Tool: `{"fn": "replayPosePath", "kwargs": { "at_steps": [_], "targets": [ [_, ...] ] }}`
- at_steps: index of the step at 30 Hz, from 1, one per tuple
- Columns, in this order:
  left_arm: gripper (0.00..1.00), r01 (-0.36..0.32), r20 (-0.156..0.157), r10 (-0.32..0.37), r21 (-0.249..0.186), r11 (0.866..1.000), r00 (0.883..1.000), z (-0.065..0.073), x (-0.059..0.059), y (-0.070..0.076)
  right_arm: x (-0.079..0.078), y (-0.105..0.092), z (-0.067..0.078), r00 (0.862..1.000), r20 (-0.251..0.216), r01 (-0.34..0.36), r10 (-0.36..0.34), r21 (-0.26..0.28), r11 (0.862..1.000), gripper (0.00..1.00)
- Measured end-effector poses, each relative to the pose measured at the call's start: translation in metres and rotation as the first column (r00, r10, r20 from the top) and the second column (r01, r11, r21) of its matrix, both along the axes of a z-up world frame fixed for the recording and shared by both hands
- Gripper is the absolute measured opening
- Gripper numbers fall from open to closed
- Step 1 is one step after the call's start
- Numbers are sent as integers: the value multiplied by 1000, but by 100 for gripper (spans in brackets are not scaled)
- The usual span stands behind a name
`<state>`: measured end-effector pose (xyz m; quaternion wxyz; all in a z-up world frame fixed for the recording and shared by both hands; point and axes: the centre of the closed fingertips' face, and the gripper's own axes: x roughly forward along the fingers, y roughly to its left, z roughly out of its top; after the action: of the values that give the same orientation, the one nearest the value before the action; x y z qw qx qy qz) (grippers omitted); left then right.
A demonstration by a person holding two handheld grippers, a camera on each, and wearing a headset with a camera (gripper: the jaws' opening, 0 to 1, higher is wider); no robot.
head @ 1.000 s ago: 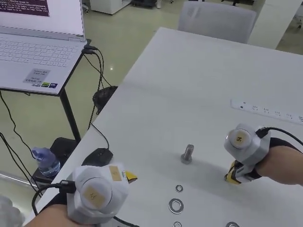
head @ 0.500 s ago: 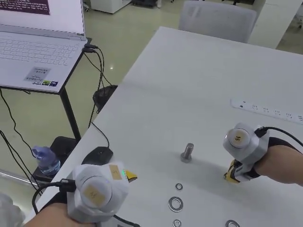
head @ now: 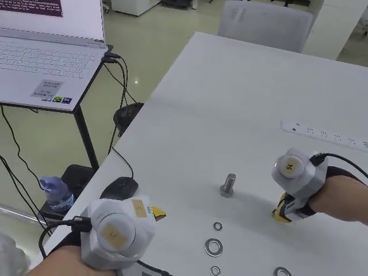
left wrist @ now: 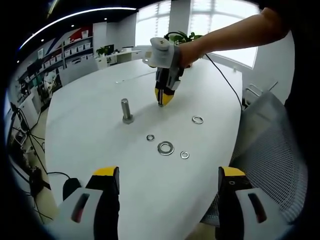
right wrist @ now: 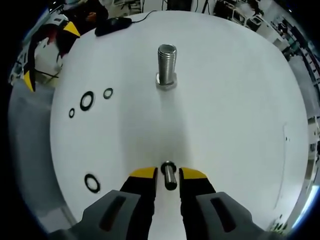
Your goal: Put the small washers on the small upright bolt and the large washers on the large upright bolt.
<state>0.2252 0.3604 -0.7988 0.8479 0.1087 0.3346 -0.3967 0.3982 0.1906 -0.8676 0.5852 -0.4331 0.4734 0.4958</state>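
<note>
The large bolt [head: 228, 186] stands upright on the white table [head: 230, 98]. My right gripper [right wrist: 168, 176] rests tips-down on the table to its right, jaws closed around the small upright bolt [right wrist: 168, 175]. In the head view the right gripper [head: 282, 214] hides that bolt. Near the front edge lie a small washer [head: 218, 226], a large washer [head: 214, 248], another small washer [head: 215, 271] and a second large washer [head: 282, 271]. My left gripper [left wrist: 168, 175] hovers wide open at the near-left table edge, holding nothing, with the washers [left wrist: 165, 148] ahead of it.
A white laptop [head: 46, 63] sits on a stand left of the table, cables hanging from it. A black mouse [head: 119, 190] lies at the table's left edge. A power strip [head: 325, 135] lies at the right, a grey chair [head: 264, 26] beyond the far end.
</note>
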Motion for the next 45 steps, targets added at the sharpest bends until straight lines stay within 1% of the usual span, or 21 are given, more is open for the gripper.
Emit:
{"fn": "replayPosePath", "kwargs": {
  "at_steps": [8,14,17,18,21,23,27,30,33,35,39,41,45],
  "targets": [
    [80,1,7,-1,-2,1000,1000,2,2,-2,1,0,5,1000,1,0,0,12,1000,22],
    [81,3,16,-3,-8,1000,1000,5,4,-4,2,5,14,1000,15,-8,8,33,999,24],
    [82,8,20,-8,-6,1000,1000,6,4,-5,0,12,21,1000,19,-17,16,51,999,26],
    [82,9,22,-9,-5,1000,1000,7,4,-5,-1,18,25,999,24,-30,28,63,998,26],
    [83,15,22,-15,5,1000,1000,5,4,-5,-4,26,32,999,31,-41,39,82,996,27],
    [84,18,24,-18,10,1000,1000,5,3,-5,-7,33,35,999,26,-48,45,97,994,27],
    [85,19,21,-19,16,1000,1000,4,2,-4,-12,46,43,996,35,-83,79,112,990,28],
    [87,17,23,-18,15,1000,1000,5,1,-5,-16,53,45,995,32,-98,95,123,988,29],
    [90,7,27,-7,18,1000,1000,6,2,-5,-22,60,47,993,26,-117,114,135,984,29],
    [92,1,31,-1,17,1000,1000,6,3,-4,-27,65,48,990,27,-138,136,139,981,29],
    [93,0,27,-1,19,1000,1000,7,2,-5,-37,72,48,986,24,-167,165,150,974,30],
    [94,2,25,-2,20,1000,1000,7,1,-6,-42,75,47,985,15,-175,175,151,973,30],
    [94,4,27,-4,19,1000,1000,7,1,-8,-50,83,47,976,18,-217,217,163,962,30]
  ]
}}
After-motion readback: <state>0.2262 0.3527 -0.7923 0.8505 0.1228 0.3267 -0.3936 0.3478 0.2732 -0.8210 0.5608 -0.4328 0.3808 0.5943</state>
